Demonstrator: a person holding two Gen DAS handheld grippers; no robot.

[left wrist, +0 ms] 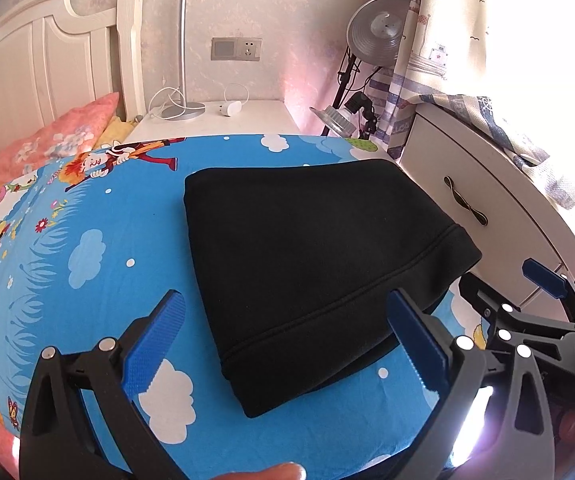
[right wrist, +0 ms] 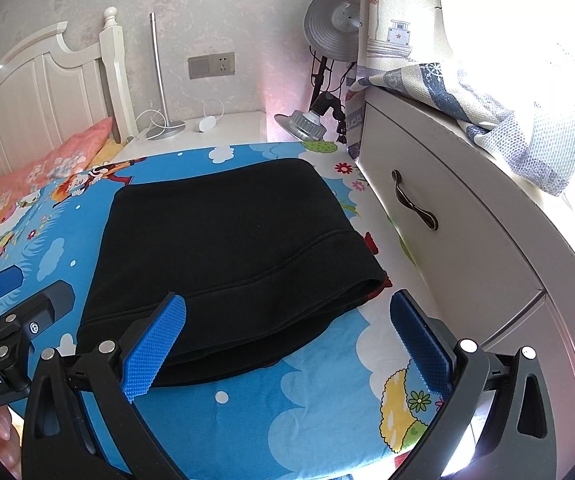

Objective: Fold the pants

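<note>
Both grippers are spread wide and hold nothing: the left gripper [left wrist: 287,344] hovers over the near hem of the black pants [left wrist: 311,264], and the right gripper [right wrist: 287,344] hangs just off their near right corner. The pants lie folded into a compact stack on the blue cartoon bedsheet [left wrist: 87,260], apparently several layers thick, beside a white drawer cabinet [right wrist: 467,240].
</note>
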